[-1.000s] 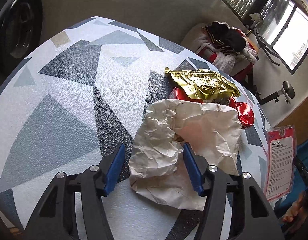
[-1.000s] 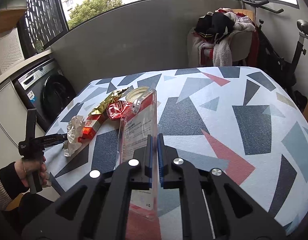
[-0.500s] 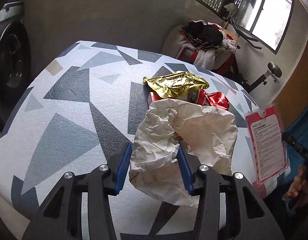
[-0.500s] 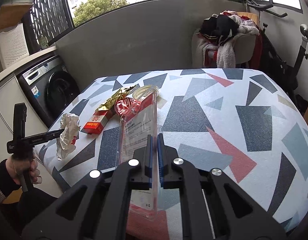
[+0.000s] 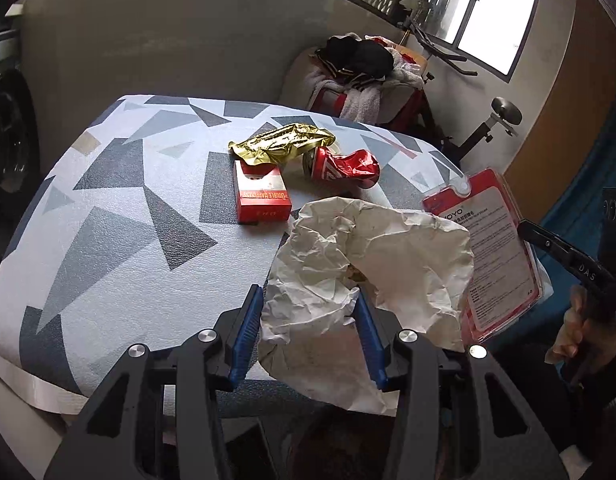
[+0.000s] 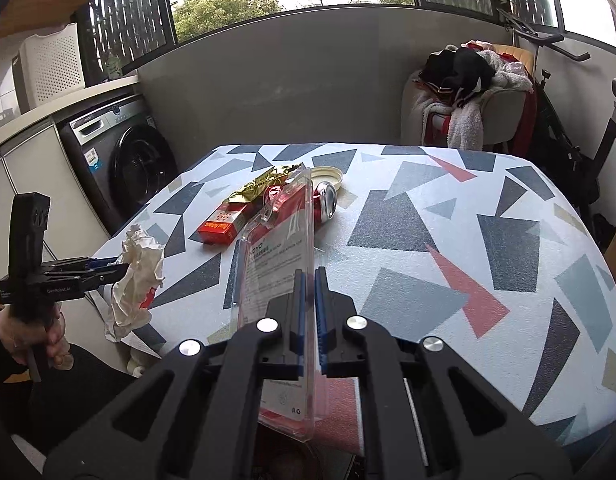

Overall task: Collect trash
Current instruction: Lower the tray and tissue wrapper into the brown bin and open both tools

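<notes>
Two claws, and both of yours are loaded. Your left claw (image 5: 309, 334) is clamped on the crumpled white paper (image 5: 371, 264), its blue pads (image 5: 246, 334) pressing the wad from either side; the paper hangs off the near edge of the tabletop (image 5: 120, 216), clear of the surface. In the right wrist view you can see that same wad (image 6: 136, 276) held out beside the tabletop's left corner, with your hand (image 6: 32, 332) wrapped around the handle below it.

Your right claw (image 6: 309, 286) is pinched tight on the clear plastic blister pack (image 6: 282, 248) with its red printed card, held edge-on and upright above the tabletop.

Left lying on the patterned surface are a red carton (image 5: 262, 196), a gold foil wrapper (image 5: 282, 146) draped over the carton's far end, and a crushed red can (image 5: 341, 166) on its side just beside them. A round lid (image 6: 327, 178) lies behind the can.
</notes>
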Motion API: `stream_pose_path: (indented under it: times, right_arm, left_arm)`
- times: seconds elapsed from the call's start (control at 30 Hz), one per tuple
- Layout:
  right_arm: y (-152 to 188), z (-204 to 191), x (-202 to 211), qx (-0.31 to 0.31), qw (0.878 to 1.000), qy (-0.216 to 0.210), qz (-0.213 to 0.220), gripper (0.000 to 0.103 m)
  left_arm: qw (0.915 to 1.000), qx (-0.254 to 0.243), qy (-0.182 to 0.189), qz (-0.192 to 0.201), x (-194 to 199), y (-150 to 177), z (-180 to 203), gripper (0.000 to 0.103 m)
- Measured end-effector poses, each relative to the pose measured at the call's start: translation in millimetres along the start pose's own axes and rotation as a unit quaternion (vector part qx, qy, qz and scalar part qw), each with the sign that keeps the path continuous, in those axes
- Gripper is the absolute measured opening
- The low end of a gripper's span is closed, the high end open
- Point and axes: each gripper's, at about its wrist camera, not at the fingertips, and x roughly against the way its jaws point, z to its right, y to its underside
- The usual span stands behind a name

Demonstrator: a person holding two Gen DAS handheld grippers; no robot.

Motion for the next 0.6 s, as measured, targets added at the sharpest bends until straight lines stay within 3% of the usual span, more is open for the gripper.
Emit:
stream_pose_path:
  times: [0.6]
  right_arm:
    - [38.8,-23.5,29.9,0.023,0.999,-0.023,-0.011,0.009]
  left_arm:
    - [0.9999,0.006,0.002,0.009,37.0,34.0,3.8,0.045]
